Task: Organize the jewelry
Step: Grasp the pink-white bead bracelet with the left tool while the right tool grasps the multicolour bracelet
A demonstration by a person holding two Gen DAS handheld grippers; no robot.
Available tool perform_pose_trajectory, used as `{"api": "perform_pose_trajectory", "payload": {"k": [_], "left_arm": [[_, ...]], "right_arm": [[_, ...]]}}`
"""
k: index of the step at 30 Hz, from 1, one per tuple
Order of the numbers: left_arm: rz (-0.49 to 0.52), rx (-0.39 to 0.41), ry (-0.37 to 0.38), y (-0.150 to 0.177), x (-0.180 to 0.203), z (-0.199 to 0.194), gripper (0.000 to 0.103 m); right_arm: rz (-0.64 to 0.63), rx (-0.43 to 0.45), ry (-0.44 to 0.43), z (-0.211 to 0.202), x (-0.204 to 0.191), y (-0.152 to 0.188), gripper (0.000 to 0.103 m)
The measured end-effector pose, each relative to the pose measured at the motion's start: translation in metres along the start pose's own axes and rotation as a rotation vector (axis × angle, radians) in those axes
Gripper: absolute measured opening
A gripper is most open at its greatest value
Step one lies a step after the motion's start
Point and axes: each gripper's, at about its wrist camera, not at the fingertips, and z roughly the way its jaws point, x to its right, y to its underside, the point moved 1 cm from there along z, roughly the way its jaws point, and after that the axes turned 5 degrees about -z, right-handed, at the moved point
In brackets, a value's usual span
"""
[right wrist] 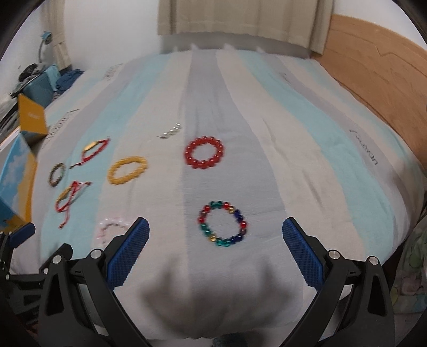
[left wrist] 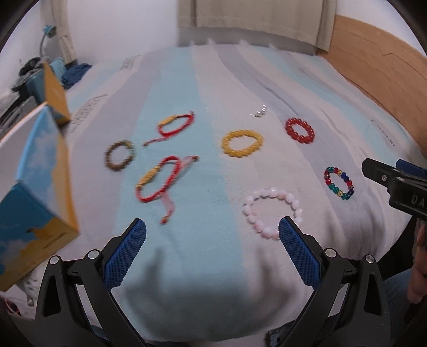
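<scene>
Several bracelets lie spread on a striped bedsheet (left wrist: pixel 208 80). A pink bead bracelet (left wrist: pixel 272 211) lies just ahead of my open left gripper (left wrist: pixel 212 229), beside its right finger. A multicoloured bead bracelet (right wrist: pixel 222 224) sits between and slightly ahead of the fingers of my open right gripper (right wrist: pixel 216 229). Farther off lie a red bead bracelet (right wrist: pixel 204 156), a yellow bead bracelet (left wrist: pixel 241 144), a dark brown bead bracelet (left wrist: pixel 119 156), two red cord bracelets (left wrist: pixel 157 178) (left wrist: pixel 176 124) with gold pieces, and a small silver piece (left wrist: pixel 259 112). Both grippers hold nothing.
An open blue-and-yellow cardboard box (left wrist: pixel 34 170) stands at the left edge of the bed. A wooden headboard (left wrist: pixel 379 69) runs along the right. A curtain (right wrist: pixel 240 18) hangs behind the bed. A person's hand (left wrist: pixel 419 269) holds the right gripper's body at the far right.
</scene>
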Motion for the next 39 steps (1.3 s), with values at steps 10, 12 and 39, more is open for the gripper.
{"api": "perform_pose_trajectory", "payload": {"k": [10, 12, 39], "left_arm": [[0.027, -0.072, 0.039, -0.009, 0.036, 0.053, 0.097], [0.037, -0.090, 0.048, -0.010, 0.042, 0.061, 0.097], [0.060, -0.147, 0.096, -0.008, 0.033, 0.069, 0.018]], "right_arm": [[0.016, -0.136, -0.044, 0.066, 0.018, -0.012, 0.082], [0.023, -0.181, -0.067, 0.082, 0.019, -0.011, 0.080], [0.129, -0.242, -0.138, 0.102, 0.033, 0.002, 0.011]]}}
